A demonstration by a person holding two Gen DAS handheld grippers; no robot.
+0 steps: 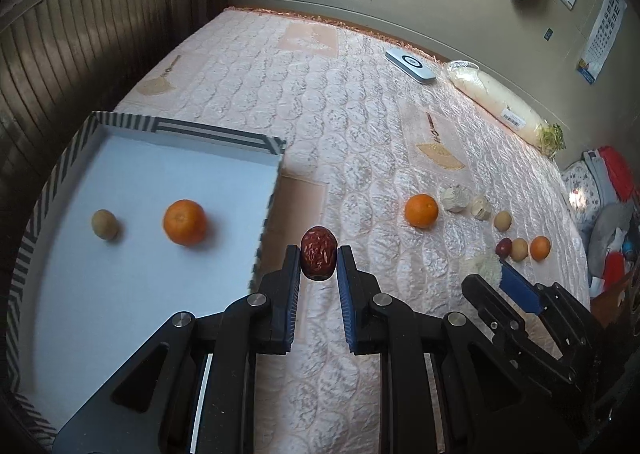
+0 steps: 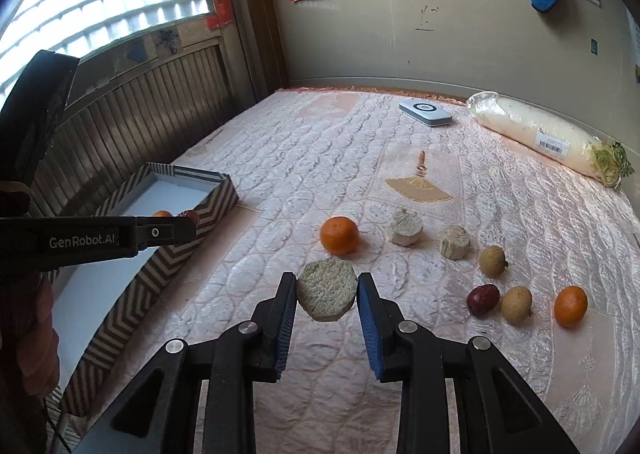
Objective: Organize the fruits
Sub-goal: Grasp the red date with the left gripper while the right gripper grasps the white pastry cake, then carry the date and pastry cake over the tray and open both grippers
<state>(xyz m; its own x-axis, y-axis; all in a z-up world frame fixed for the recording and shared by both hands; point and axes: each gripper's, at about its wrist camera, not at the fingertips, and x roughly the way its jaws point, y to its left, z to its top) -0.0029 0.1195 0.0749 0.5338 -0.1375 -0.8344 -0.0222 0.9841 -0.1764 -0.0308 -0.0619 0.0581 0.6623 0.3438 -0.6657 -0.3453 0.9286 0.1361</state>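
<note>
The left gripper pinches a red date just beside the striped box, not over it yet. The right gripper pinches a pale chunk. Letting go too soon might drop the date outside the box.

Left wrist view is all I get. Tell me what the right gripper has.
Observer: The right gripper is shut on a pale round chunk, with a pad on each side.
Operator: Describe the box's outer wall.
Observer: The box has dark-and-white chevrons on the outside.
Operator: Say what's behind my gripper.
Observer: A dim hand shows at the picture's left edge, behind the left gripper.
</note>
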